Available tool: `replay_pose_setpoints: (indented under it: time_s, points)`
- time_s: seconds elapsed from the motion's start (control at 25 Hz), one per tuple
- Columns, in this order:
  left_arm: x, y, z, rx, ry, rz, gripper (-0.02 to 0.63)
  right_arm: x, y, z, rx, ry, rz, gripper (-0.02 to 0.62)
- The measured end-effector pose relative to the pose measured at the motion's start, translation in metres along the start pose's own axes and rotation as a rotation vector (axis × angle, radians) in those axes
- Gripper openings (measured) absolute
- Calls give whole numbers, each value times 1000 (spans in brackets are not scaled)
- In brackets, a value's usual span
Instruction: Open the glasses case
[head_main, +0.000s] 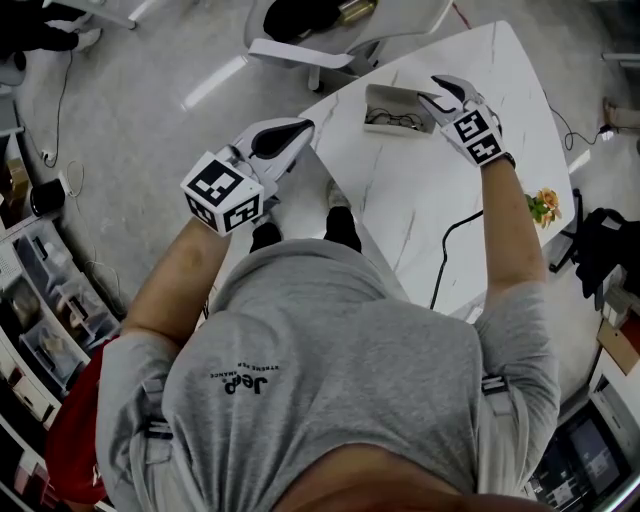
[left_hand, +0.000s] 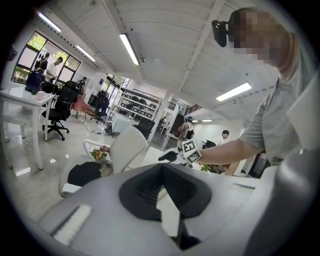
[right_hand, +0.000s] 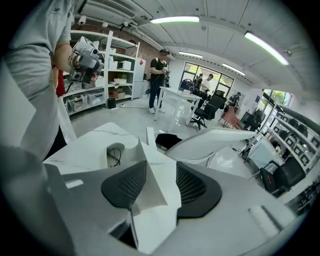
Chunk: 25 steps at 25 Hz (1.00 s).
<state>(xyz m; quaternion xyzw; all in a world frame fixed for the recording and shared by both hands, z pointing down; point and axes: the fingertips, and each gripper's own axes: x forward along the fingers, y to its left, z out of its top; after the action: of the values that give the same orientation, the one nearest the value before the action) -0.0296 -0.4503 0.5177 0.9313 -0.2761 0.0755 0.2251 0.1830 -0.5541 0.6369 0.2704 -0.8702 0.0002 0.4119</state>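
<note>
The case (head_main: 392, 108) lies on the far part of the white counter (head_main: 420, 200), near its far-left edge. It is a white box and it is open. Something thin and black lies inside it, too small to identify.

The right tool (head_main: 435, 90) is over the counter, with its tips at the right end of the case. In the right gripper view, its jaws (right_hand: 161, 165) stand about half open and point down at the case (right_hand: 117, 150). A raised white flap (right_hand: 150, 185) of the case stands up between the two pads. The flap is very near the left pad, and the right pad is clearly apart from it. The pads do not press on it, so this tool holds nothing.

The left tool (head_main: 300, 128) is held in the air at the near-left corner of the counter, well apart from the case. In the left gripper view, its jaws (left_hand: 161, 167) meet at the tips and there is nothing between them.

A black cable (head_main: 450, 245) runs over the near part of the counter. Some flowers (head_main: 545, 205) stand at its right edge.
</note>
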Motion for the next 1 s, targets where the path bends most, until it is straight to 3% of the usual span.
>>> replay_pose_setpoints:
  time_s: [0.2,0.44,0.8,1.0]
  points:
    - [-23,-1,25,18,-49,19,32,-29,-2,40,45,-81,-43,169]
    - [-62,-1,66,54,-127,68,32,-68,2,116,120,-250,-74,169]
    - [-151,3,139,98,-252,183,32,-126,26,252,265,-545,-44,167]
    - [-198,0,172,117,-325,233,32,-150,57,324,297,-689,26,161]
